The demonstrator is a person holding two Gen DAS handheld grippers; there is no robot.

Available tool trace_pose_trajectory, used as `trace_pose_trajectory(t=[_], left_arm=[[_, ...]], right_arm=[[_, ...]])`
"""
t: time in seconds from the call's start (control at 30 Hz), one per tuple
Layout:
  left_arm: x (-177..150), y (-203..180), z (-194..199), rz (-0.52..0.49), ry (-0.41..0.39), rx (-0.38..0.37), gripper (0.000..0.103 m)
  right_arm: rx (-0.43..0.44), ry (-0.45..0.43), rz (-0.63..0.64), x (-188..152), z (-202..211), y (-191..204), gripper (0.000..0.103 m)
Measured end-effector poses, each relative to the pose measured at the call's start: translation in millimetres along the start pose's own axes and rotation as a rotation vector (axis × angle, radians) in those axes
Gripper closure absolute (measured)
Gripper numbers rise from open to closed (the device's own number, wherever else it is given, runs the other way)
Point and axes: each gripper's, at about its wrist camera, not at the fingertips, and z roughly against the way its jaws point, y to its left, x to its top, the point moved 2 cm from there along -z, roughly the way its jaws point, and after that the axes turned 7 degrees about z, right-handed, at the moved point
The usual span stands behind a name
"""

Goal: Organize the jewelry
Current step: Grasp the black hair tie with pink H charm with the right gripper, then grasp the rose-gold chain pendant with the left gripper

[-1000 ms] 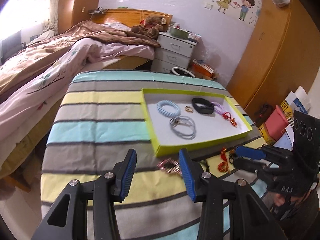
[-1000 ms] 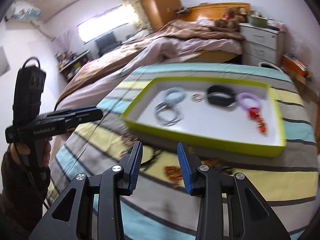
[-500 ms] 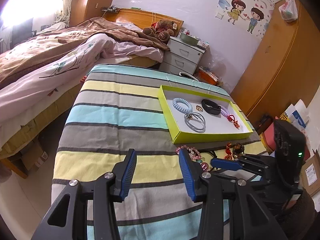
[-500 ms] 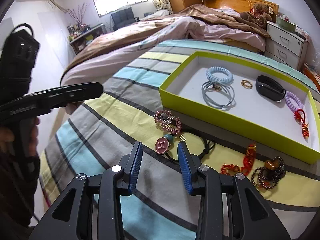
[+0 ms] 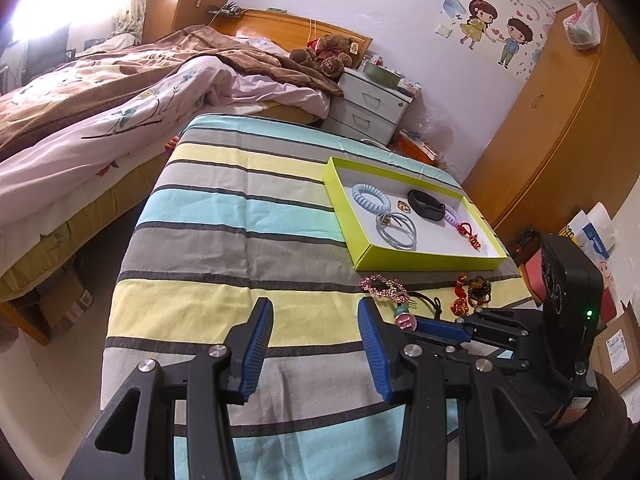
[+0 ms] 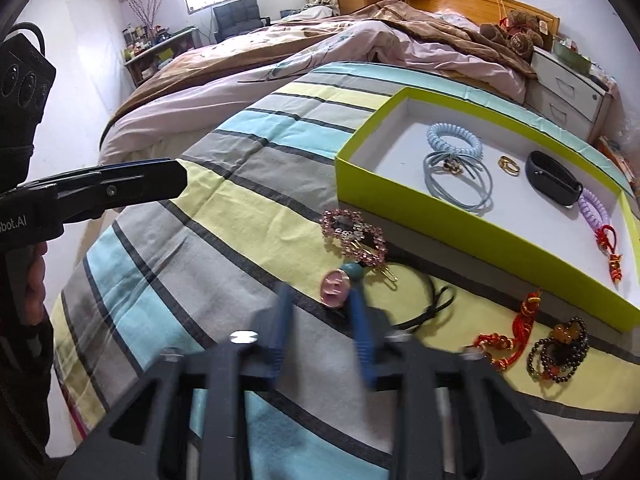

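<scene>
A lime-green tray (image 5: 424, 259) (image 6: 460, 226) on the striped table holds a blue coil band (image 6: 454, 136), grey hair ties, gold rings, a black band (image 6: 554, 178) and a purple coil with red charm. In front of it lie a pink rhinestone clip (image 6: 354, 236), a black hair tie with a pink disc charm (image 6: 335, 290), a red knot ornament (image 6: 516, 330) and a dark bead bracelet (image 6: 558, 350). My right gripper (image 6: 320, 300) is open, low over the table, its fingertips on either side of the disc charm. My left gripper (image 5: 316, 320) is open and empty above the table's near left part.
The striped cloth table (image 5: 240, 216) has its near edge below my left gripper. A bed (image 5: 100, 92) lies to the left, a white nightstand (image 5: 368, 106) behind, a wooden wardrobe (image 5: 560, 120) on the right. Boxes stand on the floor at right.
My right gripper has dropped and moved forward until its fingers flank the pink disc charm. My left gripper has pulled back and risen, so the tray looks farther away.
</scene>
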Motion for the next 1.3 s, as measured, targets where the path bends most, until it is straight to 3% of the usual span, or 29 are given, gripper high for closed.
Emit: trace_pose_trajectory(t=[0.2, 0.23, 0.6, 0.93, 1.13, 1.23, 1.3], left_arm=[[0.2, -7.4, -4.4, -0.014, 0.013, -0.012, 0.059], [0.0, -9.6, -5.8, -0.02, 0.015, -0.007, 0.059], [-7.8, -40.1, -36.4, -0.062, 0.087, -0.048, 0.059], [-15.2, -50.8, -41.7, -0.066, 0.109, -0.059, 0.059], [-23.7, -63.5, -43.3, -0.091, 0.133, -0.074, 0.059], [-30.2, -72.1, -47.5, -0.098, 0.154, -0.093, 0.059], [-34.1, -78.9, -50.1, -0.116, 0.166, -0.097, 0.059]], right_arm=[[0.05, -0.011, -0.019, -9.8, 11.8, -2.2, 0.091], [0.06, -0.015, -0.019, -11.2, 14.1, -1.4, 0.098], [0.141, -0.055, -0.026, -34.4, 47.3, 1.4, 0.098], [0.437, -0.205, -0.284, -60.7, 81.8, -39.5, 0.098], [0.501, -0.299, -0.386, -69.5, 101.2, -60.7, 0.098], [0.496, -0.296, -0.399, -73.6, 102.9, -66.0, 0.098], [0.541, -0.316, -0.485, -81.2, 100.8, -77.1, 0.098]])
